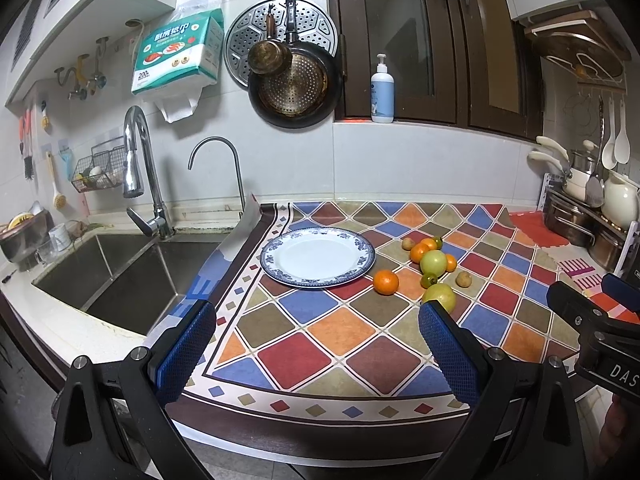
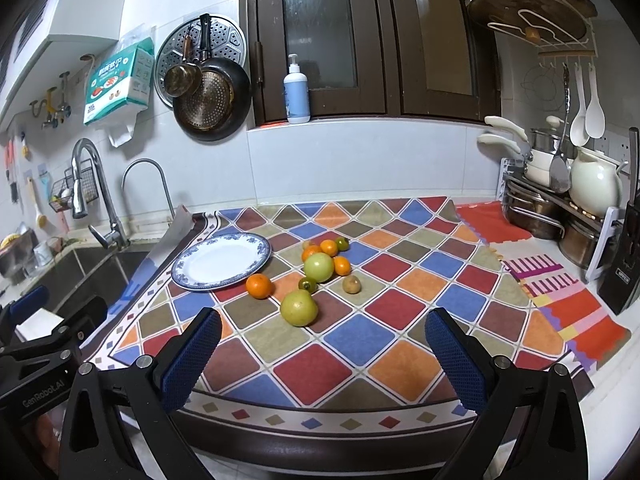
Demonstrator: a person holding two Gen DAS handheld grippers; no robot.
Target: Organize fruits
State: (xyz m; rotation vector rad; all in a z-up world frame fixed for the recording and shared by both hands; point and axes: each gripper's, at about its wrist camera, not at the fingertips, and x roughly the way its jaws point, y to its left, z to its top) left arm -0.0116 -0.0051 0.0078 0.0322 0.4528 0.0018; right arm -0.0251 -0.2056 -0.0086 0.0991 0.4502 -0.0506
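Desk: under my two grippers, covered by a cloth of coloured diamonds; a steel sink sits at its left end.

Plate: white with a blue patterned rim, lying flat on the cloth near the sink side, nothing on it.

Left gripper: I hold it above the near edge of the desk, jaws spread wide, nothing between them. Its blue pads frame bare cloth.

Right gripper: I hold it level beside the left one, jaws spread wide and empty, pointed at the fruit.

Fruit, all on the cloth to the right of the plate, none on it:
- Near green fruit: the largest, closest to my right gripper, apart from the others.
- Far green fruit: in the middle of the cluster, touching small oranges behind it and to its right.
- Orange: alone, just beside the plate rim.
- Small oranges: three or so, packed round the far green fruit.
- Brown fruit: small, right of the cluster.
- Dark green fruit: smallest, between the two big green ones; a second like it sits at the far end.
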